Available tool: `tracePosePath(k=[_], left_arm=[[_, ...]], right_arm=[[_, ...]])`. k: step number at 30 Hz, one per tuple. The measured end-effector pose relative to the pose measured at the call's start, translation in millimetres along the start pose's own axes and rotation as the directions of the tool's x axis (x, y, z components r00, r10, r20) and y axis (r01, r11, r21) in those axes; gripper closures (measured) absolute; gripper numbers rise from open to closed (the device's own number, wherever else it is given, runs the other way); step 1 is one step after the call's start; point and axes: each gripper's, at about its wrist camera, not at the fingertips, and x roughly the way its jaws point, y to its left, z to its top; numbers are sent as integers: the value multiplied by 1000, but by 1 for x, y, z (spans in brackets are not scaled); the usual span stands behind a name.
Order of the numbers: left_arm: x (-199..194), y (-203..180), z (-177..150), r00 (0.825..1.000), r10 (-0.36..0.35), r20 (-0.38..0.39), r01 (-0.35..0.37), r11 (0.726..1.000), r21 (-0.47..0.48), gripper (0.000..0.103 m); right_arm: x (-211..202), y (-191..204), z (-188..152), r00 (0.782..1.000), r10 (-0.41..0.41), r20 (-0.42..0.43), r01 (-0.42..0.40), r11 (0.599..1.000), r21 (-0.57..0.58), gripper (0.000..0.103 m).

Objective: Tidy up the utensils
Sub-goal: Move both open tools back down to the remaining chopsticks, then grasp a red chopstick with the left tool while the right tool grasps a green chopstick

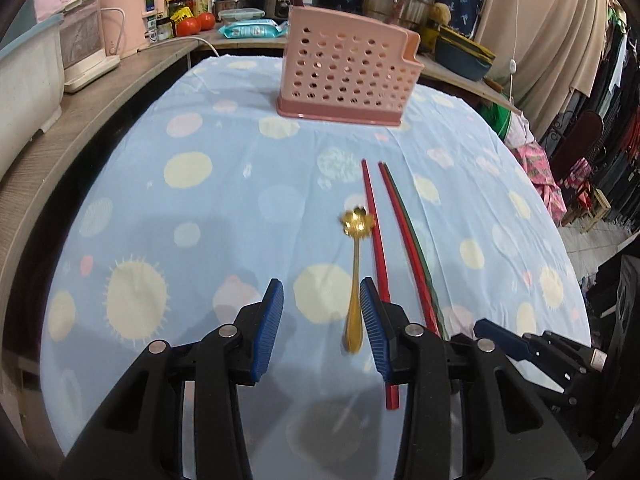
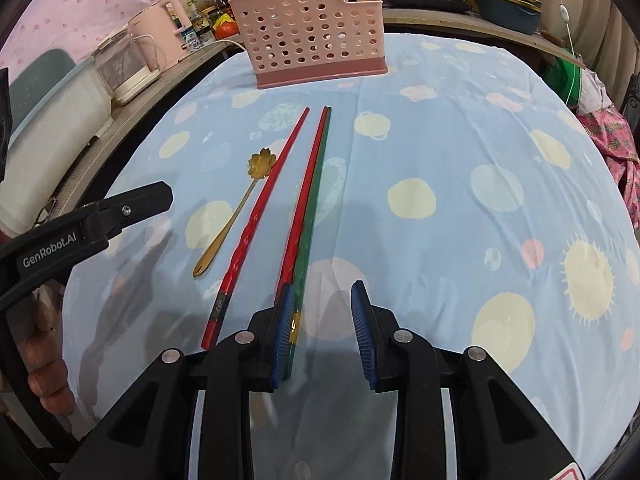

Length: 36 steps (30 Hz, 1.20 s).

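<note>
A gold spoon [image 1: 354,280] with a flower-shaped bowl lies on the blue spotted tablecloth [image 1: 200,220]. Its handle sits between the pads of my left gripper [image 1: 320,284], close to the right pad; the jaws are open and grip nothing. To the spoon's right lie a single red chopstick [image 1: 376,248] and a red and green chopstick pair [image 1: 408,240]. In the right wrist view my right gripper [image 2: 323,286] is open over the near end of that pair [image 2: 308,208], with the green one just inside its left pad. The pink perforated utensil holder [image 2: 312,28] stands upright at the far side.
A wooden counter [image 1: 80,120] curves along the left and back, holding a pink kettle [image 1: 132,12], containers, bottles, tomatoes and metal pots. Clothes hang at the right beyond the table's edge. In the right wrist view, the left gripper [image 2: 120,208] and a hand [image 2: 44,380] show at left.
</note>
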Motion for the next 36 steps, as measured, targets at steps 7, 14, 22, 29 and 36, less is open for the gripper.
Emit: tracePosePath(k=[7,14,22,29,36], left_arm=[[1,-9,-14,999,-16,-28,16,999,29,65],[2,-16,-21,999,-29,-46,32,998,50,65],[6,-24,-29,997,-44,-70,49,996,78,65],[9,-27,-32,994,-63,-94,71,994,82,65],[9,-30,-34,992,-79,-101,88,992,90,65]], right_arm=[[1,4,-6,1000,-8,-3,8,1000,-13,73],[1,6,-8,1000,-4,-7,4,1000,-16,73],[1,0,-12,1000,-9,-6,9,1000,1,77],[0,-1,-13,1000,-10,-3,10,1000,10,79],[-3,-5,-16,1000,-17,0,17,1000,20,80]])
